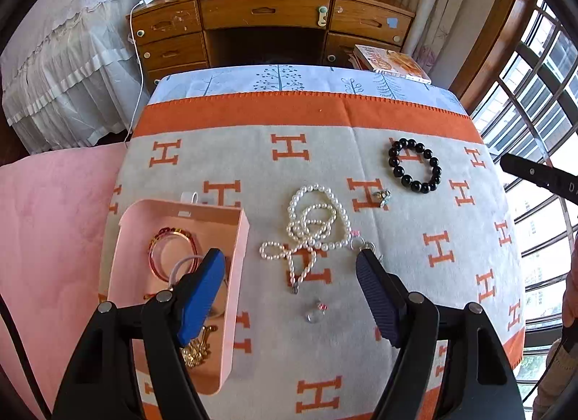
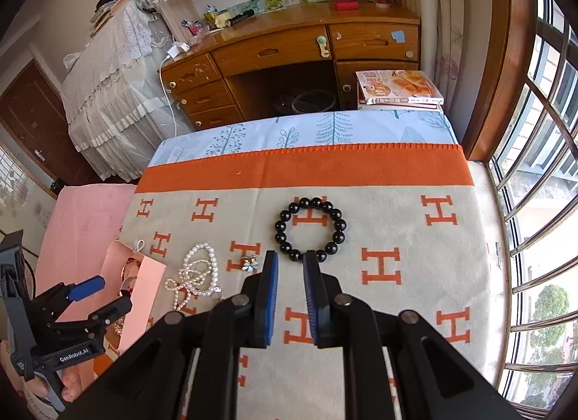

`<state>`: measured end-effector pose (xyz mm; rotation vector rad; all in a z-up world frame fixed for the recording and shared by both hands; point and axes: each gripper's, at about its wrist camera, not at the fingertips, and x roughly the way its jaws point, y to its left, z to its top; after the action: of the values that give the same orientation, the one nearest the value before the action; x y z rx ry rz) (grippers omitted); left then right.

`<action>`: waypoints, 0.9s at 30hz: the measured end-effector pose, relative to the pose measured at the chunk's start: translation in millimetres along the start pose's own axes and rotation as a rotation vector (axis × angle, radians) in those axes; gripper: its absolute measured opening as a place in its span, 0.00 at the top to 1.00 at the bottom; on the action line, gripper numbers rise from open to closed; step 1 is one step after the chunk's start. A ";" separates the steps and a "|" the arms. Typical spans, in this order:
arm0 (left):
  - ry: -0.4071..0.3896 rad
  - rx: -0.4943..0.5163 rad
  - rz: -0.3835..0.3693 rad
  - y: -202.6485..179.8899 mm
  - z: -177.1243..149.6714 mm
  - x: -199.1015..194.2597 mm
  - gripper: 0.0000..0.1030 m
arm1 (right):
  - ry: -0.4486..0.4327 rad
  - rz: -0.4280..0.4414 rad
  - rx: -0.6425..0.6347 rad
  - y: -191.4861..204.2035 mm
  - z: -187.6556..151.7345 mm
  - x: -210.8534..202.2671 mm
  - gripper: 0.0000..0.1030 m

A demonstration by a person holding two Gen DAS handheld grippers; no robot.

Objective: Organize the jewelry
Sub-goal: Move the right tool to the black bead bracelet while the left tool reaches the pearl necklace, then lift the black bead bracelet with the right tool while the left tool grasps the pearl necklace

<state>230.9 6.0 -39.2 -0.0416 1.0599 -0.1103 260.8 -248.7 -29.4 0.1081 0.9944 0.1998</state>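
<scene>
A pink box (image 1: 173, 264) with bangles inside sits on the left of the blanket (image 1: 253, 167). The left gripper (image 1: 292, 257) hangs wide open, holding nothing, above the white pearl necklace (image 1: 314, 228). Further right, the black bead bracelet (image 2: 310, 228) lies just past the nearly closed, empty right gripper (image 2: 290, 261)

Bright daylight comes in through the big window (image 2: 534, 203) on the right side. The glass looks washed out and white. The blanket (image 1: 325, 167) is lit evenly, with only soft, faint shadows. Both pictures are sharp in the middle. They bend round near the edges, and the corners go dark. The straight window bars look curved.
</scene>
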 end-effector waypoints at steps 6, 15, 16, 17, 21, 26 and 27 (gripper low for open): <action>0.067 0.072 0.023 -14.2 42.2 44.7 0.36 | 0.099 -0.005 0.051 -21.0 8.7 48.6 0.86; 0.206 0.188 0.065 -28.7 61.0 104.5 0.63 | 0.176 -0.013 0.103 -40.1 16.3 98.5 0.86; 0.217 0.188 0.067 -28.3 61.3 109.8 0.65 | 0.182 -0.013 0.107 -41.4 16.6 102.3 0.86; 0.226 0.190 0.075 -28.1 61.3 114.8 0.65 | 0.187 -0.012 0.109 -42.3 17.4 105.7 0.86; 0.247 0.195 0.078 -28.1 60.9 127.7 0.66 | 0.195 -0.041 0.101 -42.7 20.2 116.2 0.86; 0.264 0.208 0.080 -27.7 59.8 137.9 0.67 | 0.204 -0.075 0.105 -46.2 25.3 126.2 0.86; 0.259 0.212 0.080 -27.7 60.7 138.1 0.67 | 0.206 -0.077 0.108 -47.4 26.1 128.2 0.86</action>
<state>348.7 -38.0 -126.9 0.2114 1.3016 -0.1575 356.1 -267.3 -129.0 0.1499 1.2133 0.0873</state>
